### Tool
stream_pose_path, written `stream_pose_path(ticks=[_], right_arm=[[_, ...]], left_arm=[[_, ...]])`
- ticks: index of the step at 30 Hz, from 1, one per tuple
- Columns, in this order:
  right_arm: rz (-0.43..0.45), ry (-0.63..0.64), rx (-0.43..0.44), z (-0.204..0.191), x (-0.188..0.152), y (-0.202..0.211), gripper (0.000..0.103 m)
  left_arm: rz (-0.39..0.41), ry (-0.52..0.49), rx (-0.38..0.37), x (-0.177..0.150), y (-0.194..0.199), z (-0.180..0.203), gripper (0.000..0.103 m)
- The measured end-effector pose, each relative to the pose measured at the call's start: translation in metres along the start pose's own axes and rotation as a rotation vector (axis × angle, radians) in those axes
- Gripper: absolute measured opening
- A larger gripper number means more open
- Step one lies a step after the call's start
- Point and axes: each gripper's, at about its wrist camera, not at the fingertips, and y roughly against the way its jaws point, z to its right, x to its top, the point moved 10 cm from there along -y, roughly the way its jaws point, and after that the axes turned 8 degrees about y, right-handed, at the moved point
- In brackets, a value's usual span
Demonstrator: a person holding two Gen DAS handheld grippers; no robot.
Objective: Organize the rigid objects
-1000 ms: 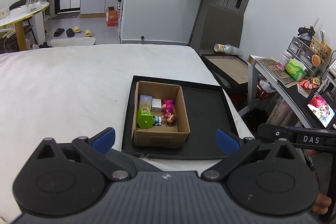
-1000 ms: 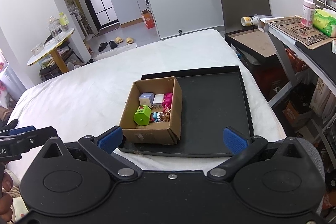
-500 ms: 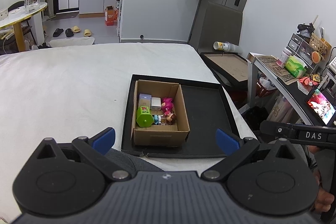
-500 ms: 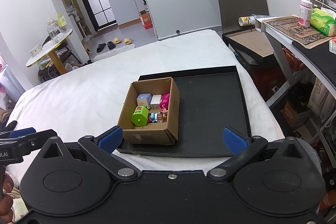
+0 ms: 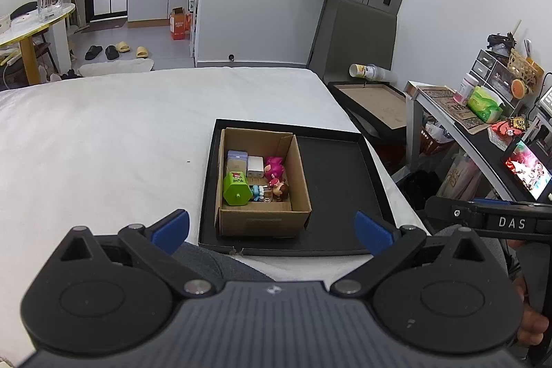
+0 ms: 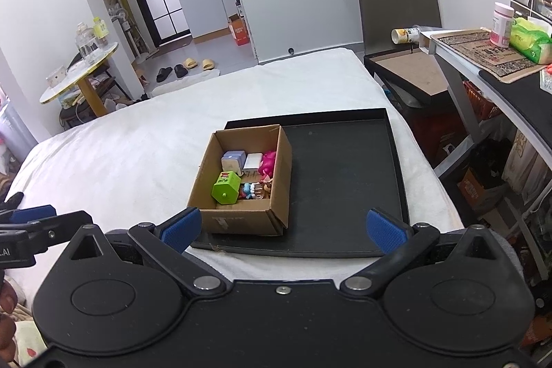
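Cardboard box (image 5: 264, 185) of small rigid toys sits in the left half of black tray (image 5: 338, 185) on the bed; I hold left claw (image 5: 272, 228) and right claw (image 6: 283, 230) back, both spread apart, empty, lining up.

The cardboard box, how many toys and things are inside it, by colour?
Green: 1, the green block
Lavender: 1, the lavender cube
White: 1, the white cube
Pink: 1, the pink toy
Small figures, mixed colours, count unclear: about 2
Total: about 6
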Motion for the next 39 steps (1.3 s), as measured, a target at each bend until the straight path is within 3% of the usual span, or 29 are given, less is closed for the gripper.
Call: stream_pose_path(ticks=[39], right_arm=[[-0.010,-0.009,-0.021,0.0058,-0.0023,-0.0035,0.103]], left_arm=[[0.007,-0.040,-0.015,-0.0033,-0.0031,0.0058,0.101]])
